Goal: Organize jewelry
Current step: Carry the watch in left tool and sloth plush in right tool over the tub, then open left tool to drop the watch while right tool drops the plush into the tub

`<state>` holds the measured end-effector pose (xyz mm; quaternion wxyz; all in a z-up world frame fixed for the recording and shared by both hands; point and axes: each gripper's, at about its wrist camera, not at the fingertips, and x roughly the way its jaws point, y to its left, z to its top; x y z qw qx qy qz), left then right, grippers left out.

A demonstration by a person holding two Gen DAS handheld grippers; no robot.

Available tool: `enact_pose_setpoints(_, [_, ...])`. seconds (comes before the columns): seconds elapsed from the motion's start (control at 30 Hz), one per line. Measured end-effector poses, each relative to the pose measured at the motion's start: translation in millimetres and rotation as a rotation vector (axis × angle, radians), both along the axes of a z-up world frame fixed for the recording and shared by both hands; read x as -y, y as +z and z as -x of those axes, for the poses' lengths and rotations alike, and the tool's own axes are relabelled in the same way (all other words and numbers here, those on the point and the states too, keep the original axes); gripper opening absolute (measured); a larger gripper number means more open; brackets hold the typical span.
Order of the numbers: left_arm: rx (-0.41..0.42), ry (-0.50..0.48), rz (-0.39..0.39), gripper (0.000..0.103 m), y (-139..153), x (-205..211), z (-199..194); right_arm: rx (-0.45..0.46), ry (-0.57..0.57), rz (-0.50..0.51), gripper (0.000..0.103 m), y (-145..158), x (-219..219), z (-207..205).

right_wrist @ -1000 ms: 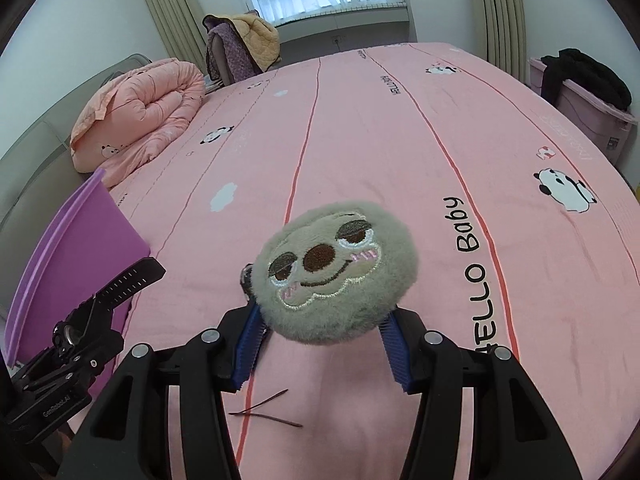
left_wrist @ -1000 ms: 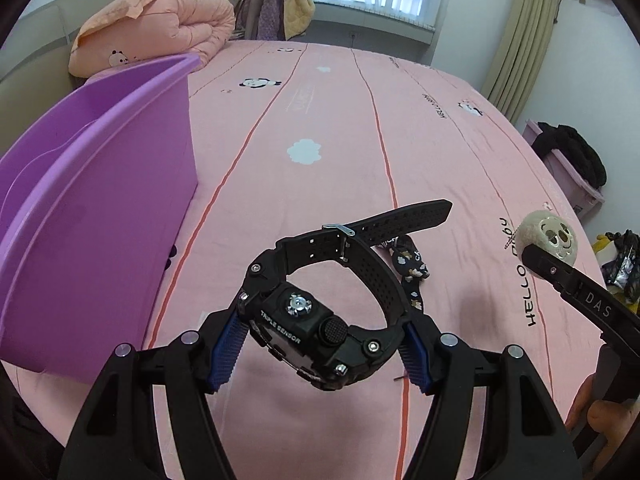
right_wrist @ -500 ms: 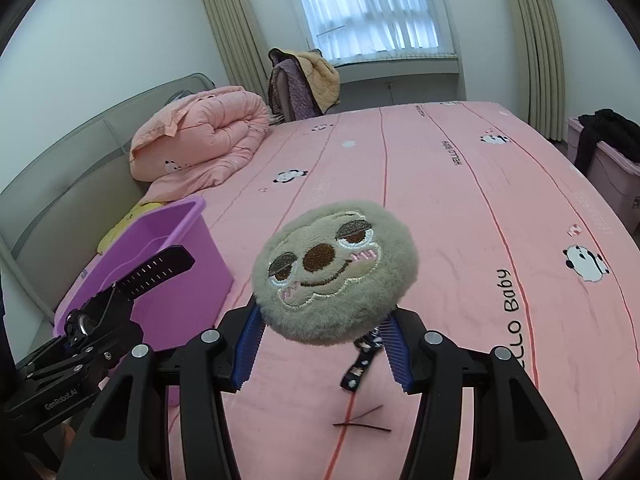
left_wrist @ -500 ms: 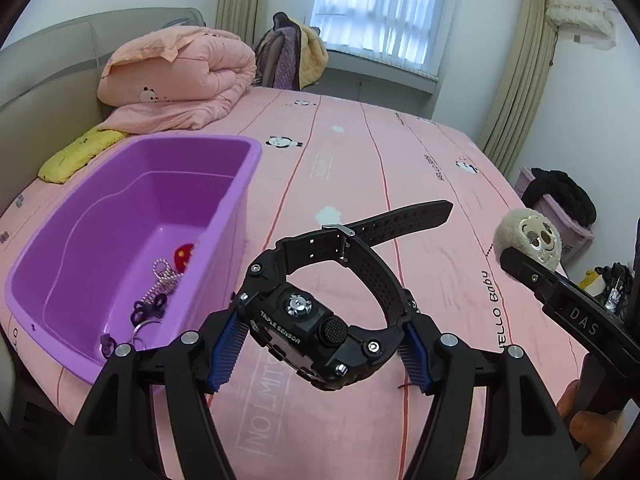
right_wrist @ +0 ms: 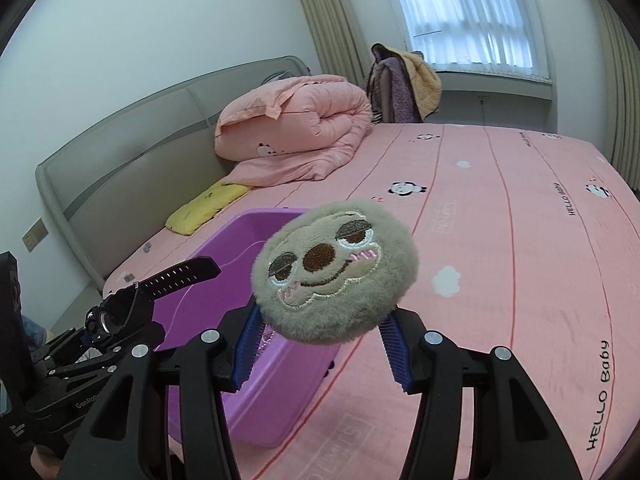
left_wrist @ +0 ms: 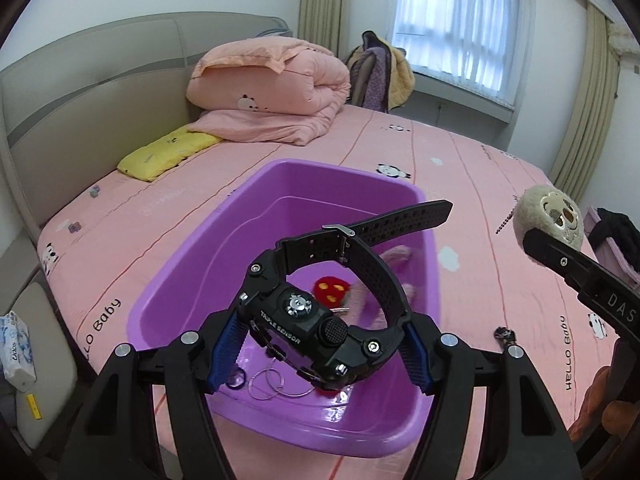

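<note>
Grippers hold watch (left_wrist: 320,320) and plush sloth face (right_wrist: 336,272) above purple bin (left_wrist: 192,280).

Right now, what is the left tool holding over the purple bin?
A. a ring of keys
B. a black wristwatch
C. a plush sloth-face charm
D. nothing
B: the left tool has its blue pads clamped on the case of a black wristwatch, strap sticking out above the purple bin.

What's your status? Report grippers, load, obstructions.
Left gripper shut on black watch, above purple bin. Right gripper shut on plush sloth charm, beside the bin. Nothing blocking.
</note>
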<state>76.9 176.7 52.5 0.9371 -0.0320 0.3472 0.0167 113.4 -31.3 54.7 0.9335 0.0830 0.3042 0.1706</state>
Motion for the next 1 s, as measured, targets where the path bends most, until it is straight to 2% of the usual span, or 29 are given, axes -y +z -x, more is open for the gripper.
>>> enact_pose_setpoints(0.2, [-0.052,0.067,0.002,0.065,-18.6,-41.1,-14.5,-0.051,0.082,0.037,0.052,-11.7,-55.8,-35.7])
enact_pose_setpoints(0.43, [-0.102,0.094,0.018,0.065,-37.9,-59.2,-34.8,-0.115,0.120,0.091,0.052,-32.6,-92.1,-68.5])
enact_pose_setpoints(1.0, [-0.178,0.138,0.030,0.066,-62.7,-63.3,-48.7,-0.177,0.125,0.186,0.052,-57.5,-109.7,-100.4])
